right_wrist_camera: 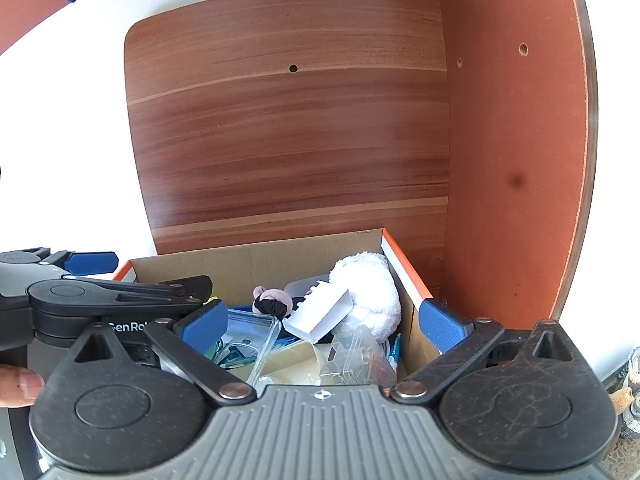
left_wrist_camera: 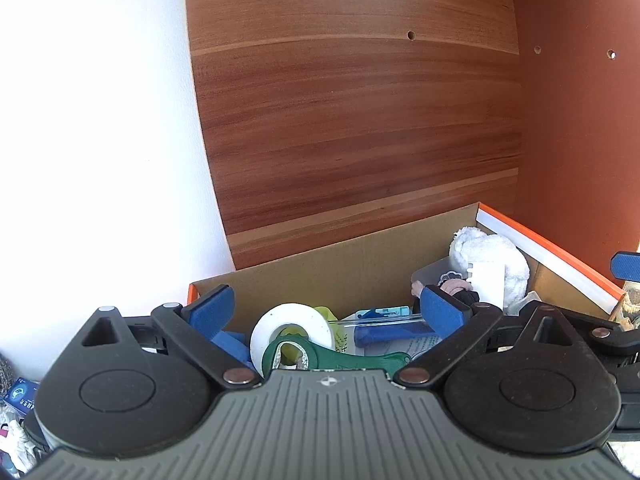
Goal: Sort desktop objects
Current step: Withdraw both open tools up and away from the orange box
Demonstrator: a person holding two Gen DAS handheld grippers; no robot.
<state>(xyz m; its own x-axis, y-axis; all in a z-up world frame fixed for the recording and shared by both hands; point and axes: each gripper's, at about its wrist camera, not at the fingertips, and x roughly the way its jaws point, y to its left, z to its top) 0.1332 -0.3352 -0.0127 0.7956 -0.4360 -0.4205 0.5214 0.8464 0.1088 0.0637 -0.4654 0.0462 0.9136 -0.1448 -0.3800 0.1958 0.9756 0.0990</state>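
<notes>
While your left gripper (left_wrist_camera: 326,304) hangs over the box (left_wrist_camera: 320,264), its fingers spread wide and hold nothing. Inside the box, under that gripper, a tape roll (left_wrist_camera: 292,328) leans on a green opener (left_wrist_camera: 340,358); a white plush (left_wrist_camera: 496,268) sits in the box's far right corner. From the right wrist, your right gripper (right_wrist_camera: 324,322) also gapes wide and empty above the box (right_wrist_camera: 256,260), with the plush (right_wrist_camera: 370,292) and a clear tub (right_wrist_camera: 256,336) inside and the left gripper (right_wrist_camera: 92,262) at the box's left edge.
</notes>
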